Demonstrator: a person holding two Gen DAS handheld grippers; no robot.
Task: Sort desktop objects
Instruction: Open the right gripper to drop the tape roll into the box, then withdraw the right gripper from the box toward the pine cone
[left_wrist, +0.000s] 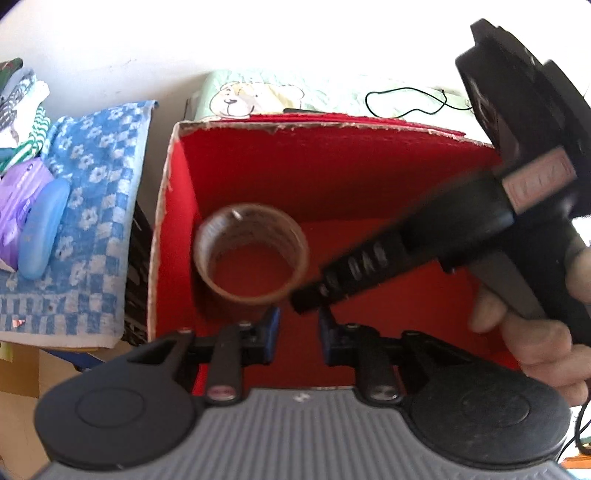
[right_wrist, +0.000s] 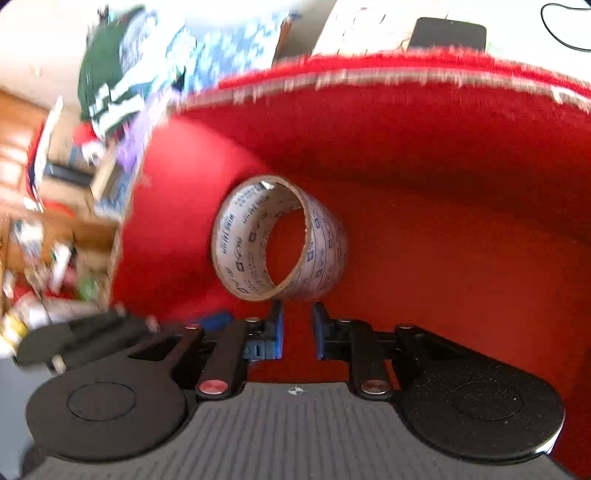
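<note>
One tape roll (left_wrist: 252, 254) is seen inside a red-lined box (left_wrist: 332, 177); a checked towel (left_wrist: 92, 206) at nine o'clock; both grippers, left (left_wrist: 297, 334) and right (right_wrist: 298, 332), nearly clenched, empty.

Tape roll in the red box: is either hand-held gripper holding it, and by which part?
Neither. The tape roll lies free in the red box; both the right hand-held gripper and the left have nothing between their fingers.

Left gripper (left_wrist: 297, 332) points steeply down, jaws narrow and empty — right gripper (left_wrist: 306, 301) crosses from two o'clock, jaws closed.
</note>
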